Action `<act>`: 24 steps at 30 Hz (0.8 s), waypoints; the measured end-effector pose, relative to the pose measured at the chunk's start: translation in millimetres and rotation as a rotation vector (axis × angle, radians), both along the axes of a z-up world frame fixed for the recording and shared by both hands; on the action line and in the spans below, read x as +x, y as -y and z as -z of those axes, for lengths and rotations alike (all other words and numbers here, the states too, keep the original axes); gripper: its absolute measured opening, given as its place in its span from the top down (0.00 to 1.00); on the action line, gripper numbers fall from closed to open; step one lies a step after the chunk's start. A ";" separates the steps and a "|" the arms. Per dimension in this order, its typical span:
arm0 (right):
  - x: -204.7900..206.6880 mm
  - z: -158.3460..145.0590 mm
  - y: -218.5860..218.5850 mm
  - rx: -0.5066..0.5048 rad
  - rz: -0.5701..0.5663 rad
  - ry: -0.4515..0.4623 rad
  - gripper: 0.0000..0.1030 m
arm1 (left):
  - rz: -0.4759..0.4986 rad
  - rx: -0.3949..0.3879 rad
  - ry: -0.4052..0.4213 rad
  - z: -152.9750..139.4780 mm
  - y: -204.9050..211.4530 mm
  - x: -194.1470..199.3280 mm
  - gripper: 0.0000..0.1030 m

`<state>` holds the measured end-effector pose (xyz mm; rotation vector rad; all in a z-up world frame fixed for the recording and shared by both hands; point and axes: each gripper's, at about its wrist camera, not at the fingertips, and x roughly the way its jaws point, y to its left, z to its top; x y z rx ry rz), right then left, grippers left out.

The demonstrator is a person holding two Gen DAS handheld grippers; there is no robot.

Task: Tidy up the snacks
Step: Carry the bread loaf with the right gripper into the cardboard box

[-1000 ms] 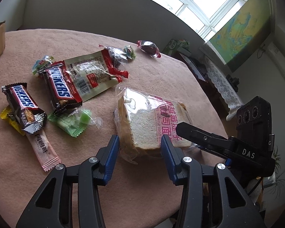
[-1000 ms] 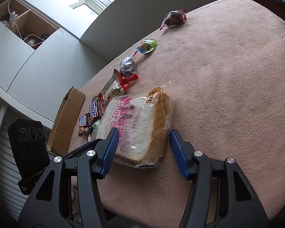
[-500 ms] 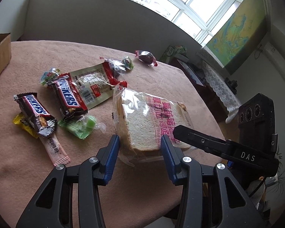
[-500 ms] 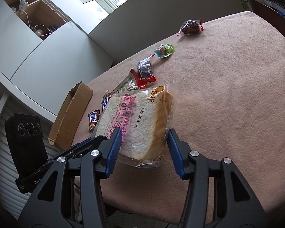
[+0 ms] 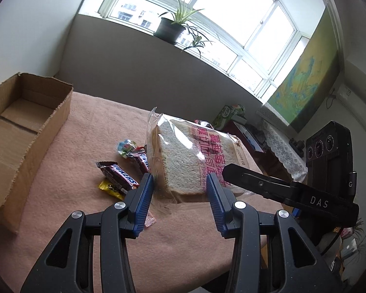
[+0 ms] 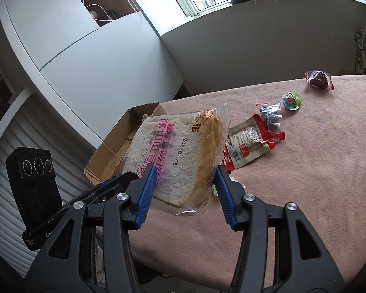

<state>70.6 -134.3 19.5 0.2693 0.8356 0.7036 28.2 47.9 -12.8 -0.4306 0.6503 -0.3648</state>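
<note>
A bagged loaf of sliced bread (image 5: 183, 161) with pink print is held off the pink tablecloth, tilted up. My left gripper (image 5: 179, 185) and my right gripper (image 6: 184, 178) both close on its near end from opposite sides; the bread also shows in the right wrist view (image 6: 180, 151). An open cardboard box (image 5: 24, 131) lies at the left and shows behind the bread in the right wrist view (image 6: 114, 146). Snickers bars (image 5: 119, 175), a yellow candy (image 5: 109, 189) and a small colourful packet (image 5: 127, 146) lie between box and bread.
On the cloth to the right lie a red-and-white pouch (image 6: 246, 146), a dark wrapped snack (image 6: 270, 117), a green jelly cup (image 6: 290, 100) and a dark red-ended packet (image 6: 317, 80). The table edge (image 6: 280, 278) runs close below my grippers.
Both grippers have lifted the bread off the cloth and tilted it upward. The view has swung up and left, bringing the cardboard box into sight.
</note>
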 end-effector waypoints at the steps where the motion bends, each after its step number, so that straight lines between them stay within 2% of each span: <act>1: 0.1 -3.4 -11.0 -0.002 -0.016 0.007 0.50 | -0.018 -0.004 0.010 -1.6 -9.0 -2.4 0.58; 10: 5.2 -18.5 -107.7 -0.043 -0.144 0.054 0.50 | -0.179 -0.039 0.061 -6.4 -83.5 -21.8 0.58; 17: 8.1 -14.2 -172.2 -0.071 -0.242 0.067 0.50 | -0.293 -0.072 0.058 4.3 -131.7 -33.8 0.58; 24: 17.5 -2.8 -212.4 -0.068 -0.302 0.047 0.50 | -0.382 -0.058 0.060 10.3 -160.4 -42.2 0.60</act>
